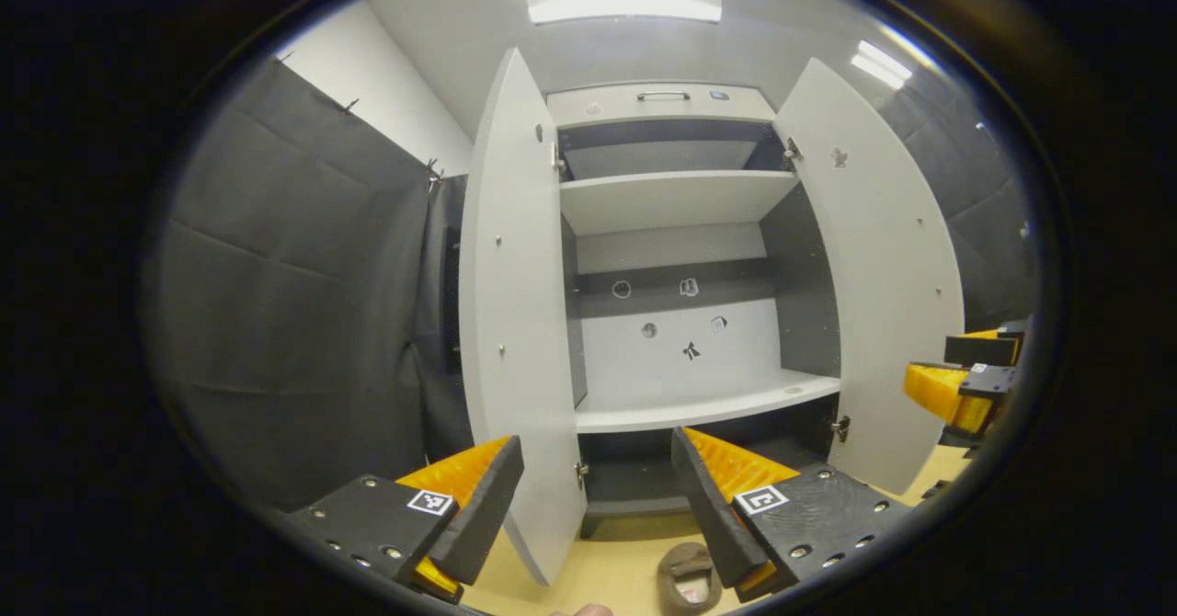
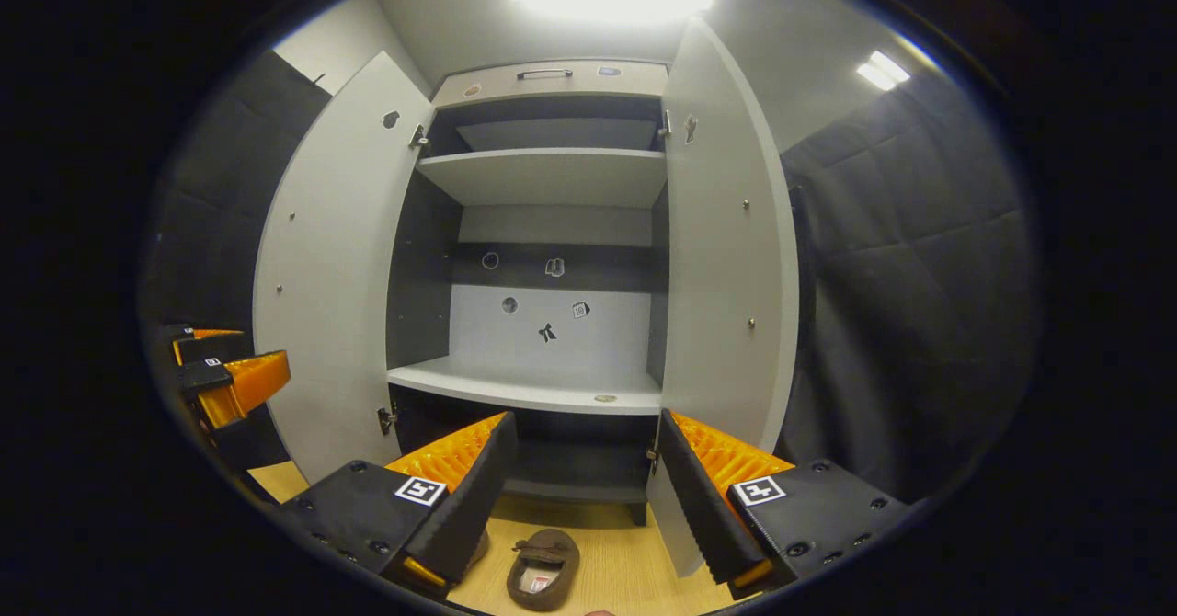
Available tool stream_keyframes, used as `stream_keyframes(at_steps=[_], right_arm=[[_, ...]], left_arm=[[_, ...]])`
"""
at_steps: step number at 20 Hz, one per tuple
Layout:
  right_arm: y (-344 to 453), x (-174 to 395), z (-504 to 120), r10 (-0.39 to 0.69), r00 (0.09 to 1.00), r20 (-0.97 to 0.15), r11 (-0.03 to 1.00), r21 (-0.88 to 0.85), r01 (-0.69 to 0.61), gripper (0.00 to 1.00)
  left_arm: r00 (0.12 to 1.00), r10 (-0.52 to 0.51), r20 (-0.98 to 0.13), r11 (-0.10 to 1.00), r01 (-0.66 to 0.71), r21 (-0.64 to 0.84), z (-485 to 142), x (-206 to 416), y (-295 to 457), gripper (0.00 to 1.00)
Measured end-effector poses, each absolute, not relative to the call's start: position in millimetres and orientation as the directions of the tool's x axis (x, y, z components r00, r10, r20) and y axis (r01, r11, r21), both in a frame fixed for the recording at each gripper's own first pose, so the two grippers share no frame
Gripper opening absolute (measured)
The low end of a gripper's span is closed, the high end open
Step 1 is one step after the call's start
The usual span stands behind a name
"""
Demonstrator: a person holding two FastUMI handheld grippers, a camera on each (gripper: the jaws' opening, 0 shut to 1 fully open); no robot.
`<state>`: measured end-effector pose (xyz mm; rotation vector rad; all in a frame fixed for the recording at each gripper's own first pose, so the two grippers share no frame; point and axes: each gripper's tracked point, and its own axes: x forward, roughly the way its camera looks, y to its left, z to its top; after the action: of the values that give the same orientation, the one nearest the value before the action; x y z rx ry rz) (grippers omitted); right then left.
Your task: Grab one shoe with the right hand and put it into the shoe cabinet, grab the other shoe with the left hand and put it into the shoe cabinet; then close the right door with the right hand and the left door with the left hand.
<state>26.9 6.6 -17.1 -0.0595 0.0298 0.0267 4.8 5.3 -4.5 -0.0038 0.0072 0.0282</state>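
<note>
Wooden floor below your wide-open right gripper holds a shoe; drop crooked and you'll bump it away.

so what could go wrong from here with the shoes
The shoe lies low on the floor under the open right gripper, so a shallow grasp on its soft top could slip. The right door stands close beside that gripper and might get bumped on the way to the shelf.
</note>
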Motion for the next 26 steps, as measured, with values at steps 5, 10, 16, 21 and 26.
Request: stream_keyframes(at_steps=[5,10,16,21,26], right_arm=[[22,46,-40,0.077,0.993,-0.091,0.996,-0.043,-0.081,0.97],[44,64,-91,0.160,0.958,-0.237,0.986,-0.010,-0.167,0.98],[63,79,-163,0.204,0.887,-0.415,0.975,0.005,-0.223,0.98],[76,82,-213,0.234,0.818,-0.526,0.963,0.011,-0.269,0.98],[84,82,-256,0.230,0.757,-0.612,0.951,-0.024,-0.309,0.98]], left_arm=[[0.998,0.065,-0.012,0.998,-0.065,0.005,-6,-2,17,0.99],[0.994,0.106,-0.020,0.994,-0.106,0.013,-7,-12,28,0.99],[0.985,0.165,-0.042,0.986,-0.164,0.032,-12,-23,48,0.94],[0.973,0.221,-0.059,0.975,-0.218,0.050,-17,-33,69,0.94],[0.962,0.263,-0.075,0.964,-0.259,0.060,-21,-37,83,0.94]])
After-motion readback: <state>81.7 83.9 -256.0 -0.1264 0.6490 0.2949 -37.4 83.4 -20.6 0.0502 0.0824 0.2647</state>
